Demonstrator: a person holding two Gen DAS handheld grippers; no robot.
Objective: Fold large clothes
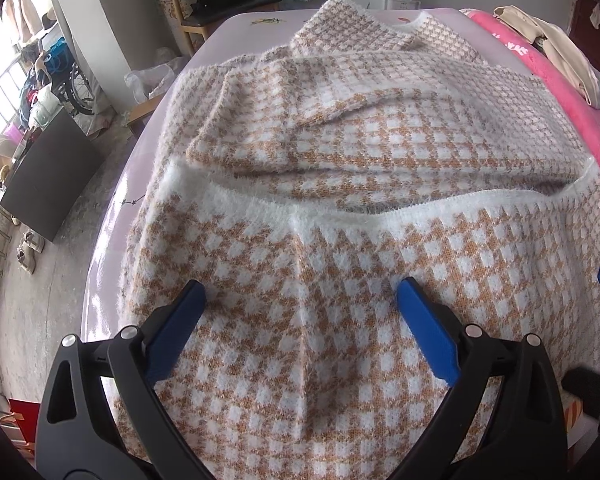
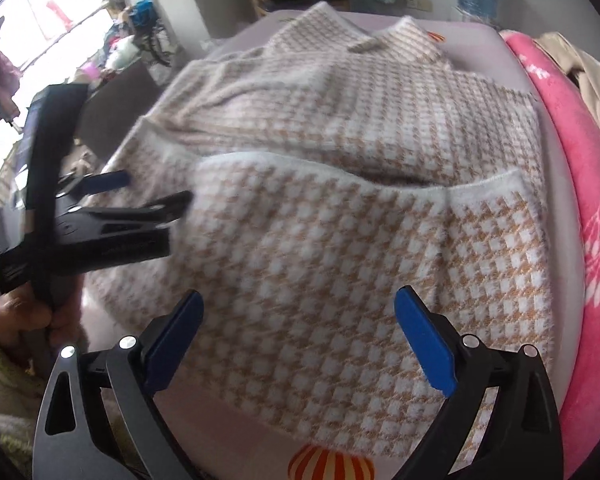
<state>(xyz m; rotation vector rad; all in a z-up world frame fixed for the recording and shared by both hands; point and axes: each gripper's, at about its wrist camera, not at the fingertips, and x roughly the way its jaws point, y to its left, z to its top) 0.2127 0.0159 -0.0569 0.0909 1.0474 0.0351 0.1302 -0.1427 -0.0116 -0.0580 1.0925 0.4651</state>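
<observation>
A large houndstooth sweater [image 1: 340, 184] in tan and white is spread over the lilac bed [image 1: 236, 28], filling the middle of both views, with its lower part already turned up so that the white hem [image 1: 260, 200] crosses the centre of the frame. The left claw [image 1: 300, 292] is seen wide apart at the bottom of its view, nothing held between its blue pads, hovering over the folded panel. The right claw [image 2: 296, 300] is likewise spread wide and empty at the bottom of the right view, where the left tool appears at centre left. A risk is judged here: the fuzzy knit could be snagged or dragged if only one layer is pinched, and the fold could be skewed. The pink blanket [image 2: 588, 216] at right could be caught too.
</observation>
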